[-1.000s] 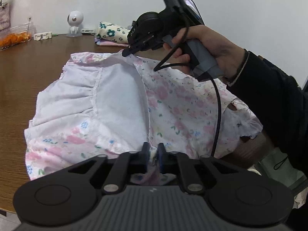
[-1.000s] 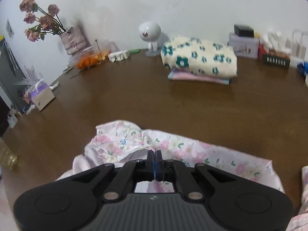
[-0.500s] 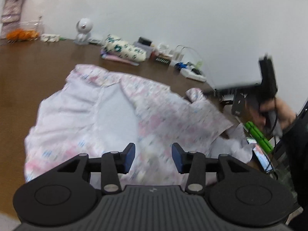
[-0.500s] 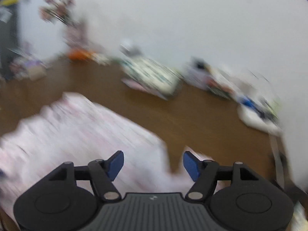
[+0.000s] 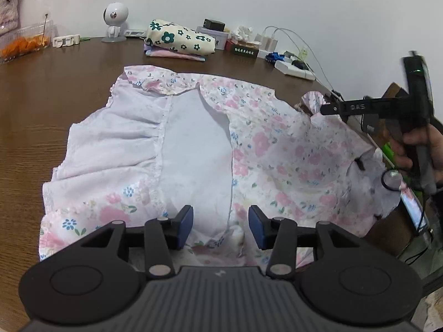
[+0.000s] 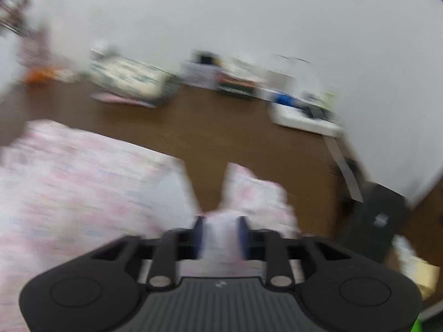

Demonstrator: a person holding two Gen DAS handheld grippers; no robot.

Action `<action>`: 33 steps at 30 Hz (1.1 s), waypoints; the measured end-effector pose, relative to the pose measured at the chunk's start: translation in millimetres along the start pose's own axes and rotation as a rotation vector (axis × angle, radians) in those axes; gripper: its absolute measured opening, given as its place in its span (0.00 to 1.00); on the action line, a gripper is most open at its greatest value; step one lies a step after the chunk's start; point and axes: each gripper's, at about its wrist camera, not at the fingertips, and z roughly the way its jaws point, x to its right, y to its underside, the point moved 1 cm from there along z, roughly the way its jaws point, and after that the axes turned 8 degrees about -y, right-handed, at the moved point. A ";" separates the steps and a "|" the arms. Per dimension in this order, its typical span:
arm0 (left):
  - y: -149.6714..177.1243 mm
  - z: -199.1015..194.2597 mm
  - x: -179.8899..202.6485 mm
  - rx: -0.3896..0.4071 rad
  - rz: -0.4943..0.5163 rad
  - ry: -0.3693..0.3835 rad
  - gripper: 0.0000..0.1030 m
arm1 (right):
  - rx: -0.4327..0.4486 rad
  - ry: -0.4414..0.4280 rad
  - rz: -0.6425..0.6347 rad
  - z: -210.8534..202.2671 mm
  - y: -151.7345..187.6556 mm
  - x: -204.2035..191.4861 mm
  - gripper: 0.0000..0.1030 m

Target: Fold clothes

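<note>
the pink floral cotton dress with the white lining (image 5: 249,149) lies spread flat across the near half of the brown wooden counter (image 5: 55,83), one side already turned in so the pale inside shows, and its right portion spills over the counter's right edge. the left tool (image 5: 221,225) hovers over the hem at the near edge, jaws apart and gripping nothing, the fabric lying loose under the blue pads (image 5: 185,221); that looks like a release, leaving the folded panel to settle where it lies. over by the right edge, the right tool (image 6: 221,235) straddles the frilly pink sleeve (image 6: 249,191), its jaws closing with the cloth between them; this view is blurred, so whether the pads already pinch it is hard to say, and they seem just short of contact. taking the sleeve there makes sense: it sticks out past the body and has to come in before the next fold. a folded cream garment with dark green flowers (image 5: 180,40) waits at the far edge, likely the finished pile.
</note>
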 end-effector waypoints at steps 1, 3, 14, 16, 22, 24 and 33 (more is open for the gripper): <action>-2.3 -1.6 0.2 0.008 0.000 0.009 0.46 | -0.012 -0.074 -0.015 1.6 -0.3 -9.0 0.40; -4.1 -2.0 4.6 0.008 0.019 0.024 0.47 | -0.046 -0.223 -0.049 6.8 0.0 -28.1 0.28; 13.4 -6.3 -4.8 -0.020 0.009 0.026 0.48 | -0.016 -0.050 -0.024 78.6 -13.0 -53.3 0.17; 12.7 -7.7 -6.0 -0.021 0.000 0.025 0.48 | 0.001 -0.084 0.007 57.5 -12.0 -46.5 0.19; 8.1 -7.5 -7.2 -0.025 -0.019 0.024 0.51 | -0.050 -0.264 -0.032 26.1 31.7 -64.1 0.16; 7.6 -7.1 -4.9 -0.035 0.001 0.003 0.51 | -0.020 -0.189 -0.064 30.1 40.8 -67.8 0.17; 13.0 -64.6 -38.4 0.153 -0.005 0.039 0.78 | 0.069 -0.379 -0.142 -47.9 81.5 -79.7 0.31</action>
